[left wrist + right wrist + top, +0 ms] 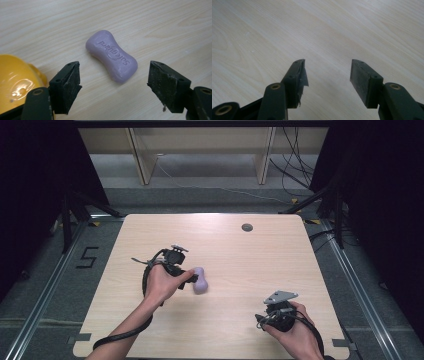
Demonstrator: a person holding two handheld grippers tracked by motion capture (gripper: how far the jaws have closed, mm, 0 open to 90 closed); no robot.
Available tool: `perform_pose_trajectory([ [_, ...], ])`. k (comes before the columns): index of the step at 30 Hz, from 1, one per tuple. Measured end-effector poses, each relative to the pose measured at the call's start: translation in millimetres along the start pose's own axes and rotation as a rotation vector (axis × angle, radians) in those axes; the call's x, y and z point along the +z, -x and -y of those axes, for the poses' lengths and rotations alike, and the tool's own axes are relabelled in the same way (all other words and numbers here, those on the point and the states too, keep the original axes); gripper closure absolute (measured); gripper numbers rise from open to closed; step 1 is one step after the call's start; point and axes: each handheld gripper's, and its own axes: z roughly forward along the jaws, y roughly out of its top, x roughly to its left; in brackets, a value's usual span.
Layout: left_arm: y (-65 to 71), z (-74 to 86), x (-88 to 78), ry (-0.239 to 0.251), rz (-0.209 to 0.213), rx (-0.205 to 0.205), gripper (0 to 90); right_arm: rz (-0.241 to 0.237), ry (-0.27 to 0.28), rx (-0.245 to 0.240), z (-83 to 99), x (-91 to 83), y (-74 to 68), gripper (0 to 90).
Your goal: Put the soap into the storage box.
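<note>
Soap bar [111,56]: purple, waisted in the middle, lying flat on the table, embossed face up. Lettering reads "Safeguard", upside down in the left gripper view.
Soap position: left of the table's centre in the high view [200,280], just beyond the tips of the left gripper; long axis runs diagonally in the left gripper view.
Left gripper [113,75]: jaws spread wide, one on either side of the soap's near end, neither pad touching it. Nothing held.
Left hand [161,283]: wrapped around the gripper body, cable looping back along the forearm.
Yellow object [17,77]: glossy, rounded, at the left edge of the left gripper view, partly behind the left jaw; cannot tell what it is.
Right gripper [327,72]: jaws apart, bare wood between them, empty.
Right hand [295,330]: near the table's front right edge, well apart from the soap.
Table [260,265]: pale wood grain, small dark round grommet [247,227] near the far edge.
</note>
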Motion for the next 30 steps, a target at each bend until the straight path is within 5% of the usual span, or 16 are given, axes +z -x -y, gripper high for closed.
perform_pose_trajectory([
  [5, 6.0, -11.5, 17.9, -0.043, -0.008, -0.05, 25.7, -0.002, -0.003, -0.003, 0.2, 0.3, 0.0, 46.1],
  [18, 11.2, -27.3, 58.0, -0.16, -0.058, -0.094, 26.0, -0.001, -0.001, -0.003, 0.3, 0.2, 0.3, 46.1],
  [30, 10.1, -30.8, 73.9, -0.213, -0.076, -0.134, 26.2, -0.001, -0.002, -0.002, 0.1, 0.5, 0.1, 46.1],
])
